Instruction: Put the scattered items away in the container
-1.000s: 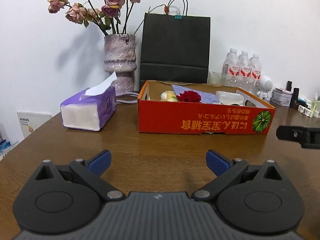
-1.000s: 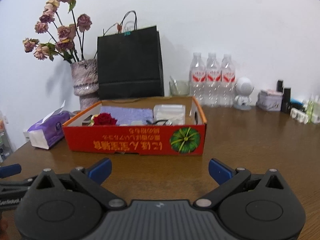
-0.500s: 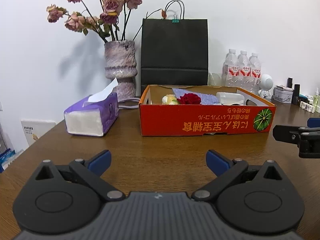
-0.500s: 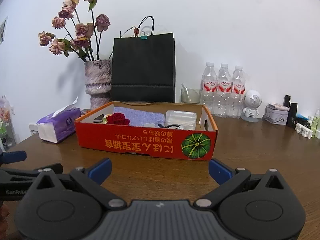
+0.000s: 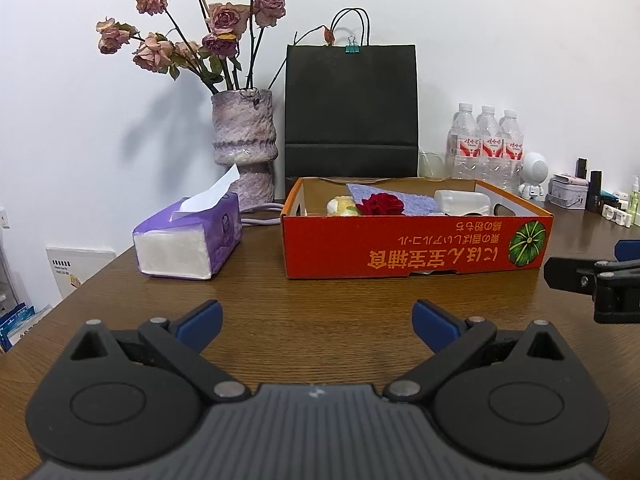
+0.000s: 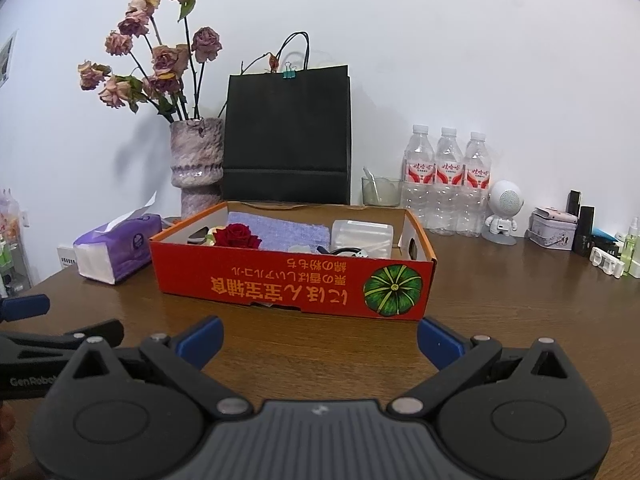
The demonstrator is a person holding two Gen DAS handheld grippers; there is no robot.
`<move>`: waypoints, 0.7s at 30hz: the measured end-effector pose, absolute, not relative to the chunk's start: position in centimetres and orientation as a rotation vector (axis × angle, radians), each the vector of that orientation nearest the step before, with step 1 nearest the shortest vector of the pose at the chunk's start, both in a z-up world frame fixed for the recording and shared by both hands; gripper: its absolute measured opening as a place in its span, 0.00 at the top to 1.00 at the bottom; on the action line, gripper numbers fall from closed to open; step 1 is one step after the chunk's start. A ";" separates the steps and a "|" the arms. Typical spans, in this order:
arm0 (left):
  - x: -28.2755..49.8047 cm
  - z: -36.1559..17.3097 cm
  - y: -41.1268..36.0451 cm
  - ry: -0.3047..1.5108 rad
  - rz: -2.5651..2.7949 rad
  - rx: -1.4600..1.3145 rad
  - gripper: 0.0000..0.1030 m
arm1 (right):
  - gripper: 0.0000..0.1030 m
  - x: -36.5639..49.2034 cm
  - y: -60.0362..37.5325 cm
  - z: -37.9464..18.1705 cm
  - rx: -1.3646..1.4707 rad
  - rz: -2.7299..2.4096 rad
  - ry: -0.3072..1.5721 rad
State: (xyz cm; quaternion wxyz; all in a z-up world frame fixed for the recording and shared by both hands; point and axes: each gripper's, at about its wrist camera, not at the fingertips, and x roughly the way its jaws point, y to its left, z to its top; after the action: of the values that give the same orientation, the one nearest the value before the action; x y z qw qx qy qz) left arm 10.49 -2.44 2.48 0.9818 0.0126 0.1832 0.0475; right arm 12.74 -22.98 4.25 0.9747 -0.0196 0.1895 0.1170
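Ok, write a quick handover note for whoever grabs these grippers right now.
Left gripper: open, empty, held low over the table in front of the box.
Right gripper: open, empty, also facing the box.
In the box: red rose, purple cloth, clear plastic case, a yellowish item, a cable.
Outside it: tissue pack left of the box; small cosmetics at the far right edge.
Done: several items boxed. Left: whichever of those outside items count as clutter; that is unclear.

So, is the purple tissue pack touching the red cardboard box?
Apart. In the left wrist view, bare brown table shows between the purple tissue pack and the left wall of the red cardboard box.
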 end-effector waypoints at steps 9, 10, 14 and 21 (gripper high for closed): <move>10.5 2.5 -2.5 0.367 0.093 0.039 0.00 | 0.00 12.8 -23.1 4.2 -0.029 0.227 0.375; 10.5 2.5 -2.4 0.367 0.093 0.038 0.00 | 0.00 12.8 -23.1 4.1 -0.024 0.223 0.369; 10.5 2.5 -2.4 0.365 0.095 0.034 0.00 | 0.00 12.8 -23.2 3.7 -0.016 0.203 0.353; 10.4 2.5 -2.2 0.363 0.097 0.032 0.00 | 0.00 12.6 -22.4 3.1 -0.039 0.217 0.345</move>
State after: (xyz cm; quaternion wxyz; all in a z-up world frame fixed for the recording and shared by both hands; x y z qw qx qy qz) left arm 10.42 -2.24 2.51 0.9823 0.0161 0.1804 0.0483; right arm 12.56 -22.35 3.14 0.9792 -0.0193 0.1711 0.1075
